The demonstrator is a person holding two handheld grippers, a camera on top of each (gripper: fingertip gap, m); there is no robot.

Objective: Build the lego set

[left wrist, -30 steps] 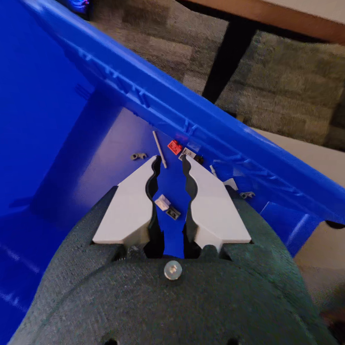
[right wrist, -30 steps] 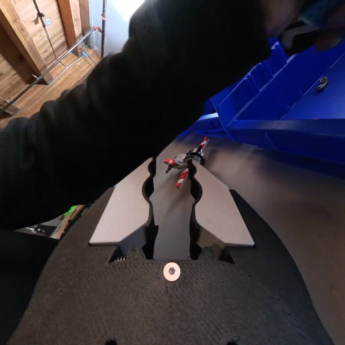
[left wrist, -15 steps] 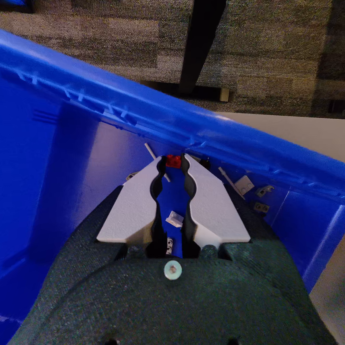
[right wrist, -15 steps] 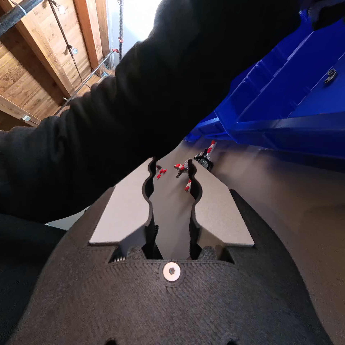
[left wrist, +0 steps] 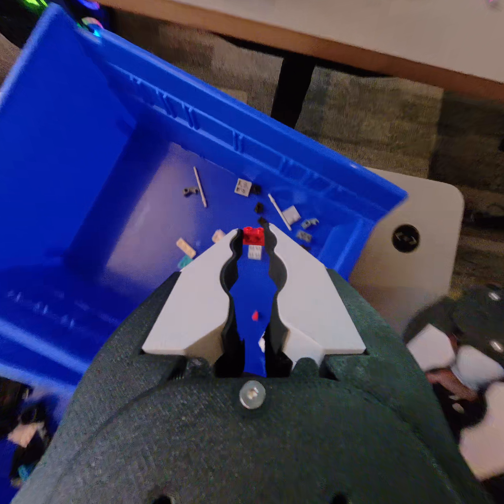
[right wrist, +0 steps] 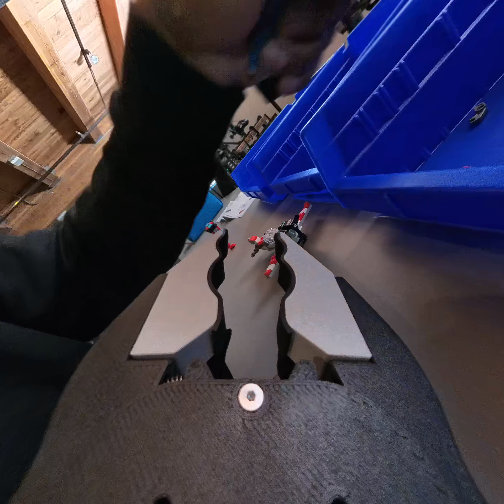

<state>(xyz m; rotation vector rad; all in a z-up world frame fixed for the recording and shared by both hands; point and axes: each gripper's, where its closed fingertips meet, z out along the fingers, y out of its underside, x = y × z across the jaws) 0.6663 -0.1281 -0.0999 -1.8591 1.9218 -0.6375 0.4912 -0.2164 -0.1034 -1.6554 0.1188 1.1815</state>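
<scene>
My left gripper (left wrist: 253, 236) now pinches the red brick (left wrist: 254, 235), lifted clear of the blue bin (left wrist: 81, 169) — part secured. Right gripper (right wrist: 250, 239) fingers spread, empty, over the desk (right wrist: 381, 286).

Left gripper (left wrist: 254, 235): closed on a red brick (left wrist: 254, 236), pinched between the fingertips
Blue bin (left wrist: 81, 169): seen below the gripper, tilted in view
Bin floor: scattered with small grey, white and black pieces (left wrist: 242, 187)
</scene>
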